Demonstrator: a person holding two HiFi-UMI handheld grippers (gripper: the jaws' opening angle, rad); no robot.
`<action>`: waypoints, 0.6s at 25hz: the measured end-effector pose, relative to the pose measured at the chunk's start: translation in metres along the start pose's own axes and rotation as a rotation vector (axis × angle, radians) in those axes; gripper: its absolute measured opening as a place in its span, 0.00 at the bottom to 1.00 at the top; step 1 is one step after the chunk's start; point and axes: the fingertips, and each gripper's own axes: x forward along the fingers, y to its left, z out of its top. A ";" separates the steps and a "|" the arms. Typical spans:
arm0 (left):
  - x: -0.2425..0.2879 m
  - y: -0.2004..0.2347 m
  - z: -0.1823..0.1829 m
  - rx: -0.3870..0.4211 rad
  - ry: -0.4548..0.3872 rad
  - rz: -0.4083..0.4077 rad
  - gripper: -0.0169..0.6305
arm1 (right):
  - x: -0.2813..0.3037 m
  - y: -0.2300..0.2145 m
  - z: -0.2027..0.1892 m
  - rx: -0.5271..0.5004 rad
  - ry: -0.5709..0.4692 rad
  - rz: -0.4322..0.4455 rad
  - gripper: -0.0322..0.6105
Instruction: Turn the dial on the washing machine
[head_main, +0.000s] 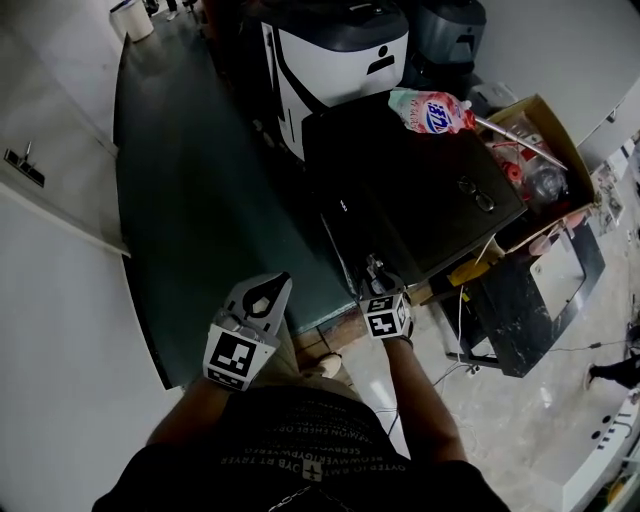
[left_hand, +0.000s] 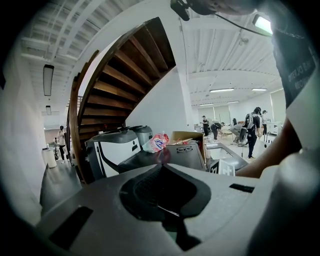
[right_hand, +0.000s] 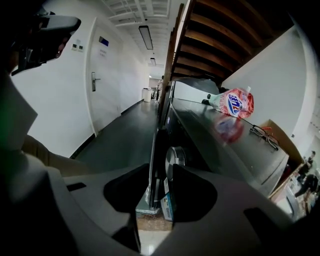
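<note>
Right gripper view: the right tongs (right_hand: 161, 172) stand open, with a clear gap between the 2 jaws and nothing pressed by either. The dial (right_hand: 175, 159) sits just ahead of them, a touch right of the gap and close above the right jaw's tip, not touching. It shows edge-on as a silver disc standing proud of the dark front of the washing machine (right_hand: 210, 145). A thin dark upright edge lines up with the gap itself; I cannot tell what panel it belongs to.

Head view: the right tongs (head_main: 372, 272) point at the near front corner of the washing machine (head_main: 420, 190), below its flat top. The dial is hidden from this camera. The left tongs (head_main: 268, 292) hang well to the left, away from the machine.

Left gripper view: the left tongs (left_hand: 162, 167) are closed, tips meeting, nothing between them.

On the machine top, far beyond the right jaws: a detergent pouch (right_hand: 232, 104) and a pair of glasses (right_hand: 263, 136). Neither is in the way.

Handling, my judgement:
- The dial is rigid and fixed to the panel. It will not lift or give, only rotate about its own axis, probably in clicks.
- The rim looks like smooth metal, so I expect it to be slippery under the pads.
- Best hold: 1 pad on each opposite side of the rim, with the tongs square to the front face.
- The approach needs a shift right to centre the disc in the gap.
- The turn comes from rolling the wrist; a firm squeeze is safe here, nothing fragile.
</note>
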 end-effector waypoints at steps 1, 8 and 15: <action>-0.002 0.001 -0.001 -0.002 0.005 0.004 0.03 | 0.000 0.001 -0.001 0.002 0.012 -0.003 0.28; -0.006 0.007 0.001 -0.014 0.004 0.007 0.03 | -0.001 0.001 0.004 -0.004 0.027 -0.021 0.26; -0.007 0.010 0.000 -0.017 -0.001 -0.011 0.03 | 0.000 0.001 0.014 -0.017 0.002 -0.027 0.26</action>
